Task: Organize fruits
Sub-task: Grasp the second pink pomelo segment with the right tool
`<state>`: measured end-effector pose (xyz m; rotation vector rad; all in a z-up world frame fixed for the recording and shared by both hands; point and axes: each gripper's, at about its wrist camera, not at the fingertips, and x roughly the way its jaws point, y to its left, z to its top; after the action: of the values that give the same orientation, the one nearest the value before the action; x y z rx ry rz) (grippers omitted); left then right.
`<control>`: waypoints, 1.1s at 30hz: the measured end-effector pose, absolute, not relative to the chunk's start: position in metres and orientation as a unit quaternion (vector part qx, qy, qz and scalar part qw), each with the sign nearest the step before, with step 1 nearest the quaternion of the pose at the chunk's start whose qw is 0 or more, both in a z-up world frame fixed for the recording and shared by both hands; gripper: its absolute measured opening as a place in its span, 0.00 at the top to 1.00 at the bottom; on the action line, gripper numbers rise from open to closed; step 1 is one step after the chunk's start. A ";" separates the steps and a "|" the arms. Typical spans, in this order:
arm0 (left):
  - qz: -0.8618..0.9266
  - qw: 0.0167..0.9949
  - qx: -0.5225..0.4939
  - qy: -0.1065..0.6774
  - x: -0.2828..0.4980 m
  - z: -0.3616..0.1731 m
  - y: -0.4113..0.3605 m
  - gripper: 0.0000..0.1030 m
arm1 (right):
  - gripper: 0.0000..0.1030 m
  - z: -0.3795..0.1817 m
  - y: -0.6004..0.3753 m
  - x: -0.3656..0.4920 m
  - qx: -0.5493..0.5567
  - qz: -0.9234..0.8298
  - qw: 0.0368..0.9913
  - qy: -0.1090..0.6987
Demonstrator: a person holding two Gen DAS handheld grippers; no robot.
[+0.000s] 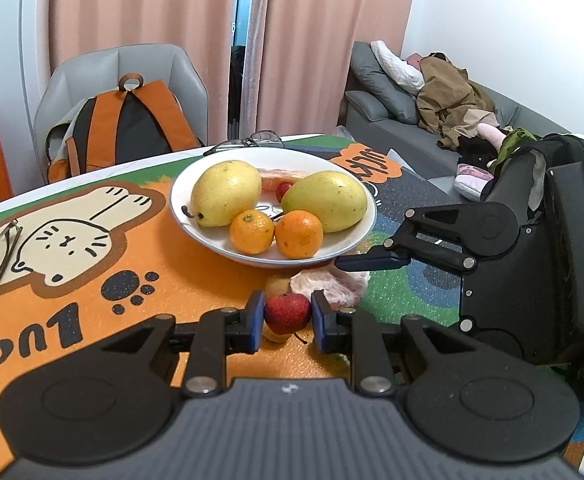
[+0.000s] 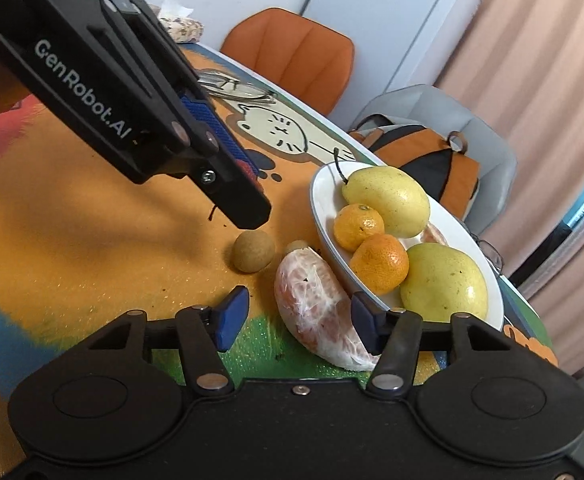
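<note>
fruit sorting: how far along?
Done: two pears, two oranges sit in the white bowl. In hand: left gripper is shut on a small red fruit. Left: pomelo segment between the right gripper fingers, and a longan on the mat.

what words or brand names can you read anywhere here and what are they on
"GenRobot.AI": white lettering on the side of the left claw.
"Luck": black letters on the orange table mat, cut off at the frame edge.
Upside-down black lettering on the mat's orange patch behind the plate: likely the same word, not clearly readable.
No other text is visible.
</note>
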<state>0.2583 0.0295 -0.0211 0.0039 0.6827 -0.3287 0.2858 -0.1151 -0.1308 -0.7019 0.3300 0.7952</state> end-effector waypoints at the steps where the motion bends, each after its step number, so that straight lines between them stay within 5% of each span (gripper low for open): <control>1: -0.160 0.929 0.001 0.334 0.258 -0.022 0.030 0.77 | 0.49 -0.132 -0.116 0.286 -0.328 0.372 0.854 0.158; 12: -0.158 0.927 -0.002 0.340 0.255 -0.026 0.032 0.77 | 0.67 -0.138 -0.112 0.281 -0.341 0.328 0.870 0.137; 33: -0.170 0.924 0.006 0.343 0.259 -0.028 0.022 0.77 | 0.80 -0.114 -0.150 0.275 -0.292 0.333 0.885 0.147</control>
<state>0.2592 0.0222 -0.0277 0.0125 0.7041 -0.3485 0.2750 -0.1504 -0.1137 -0.6067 0.3052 0.6933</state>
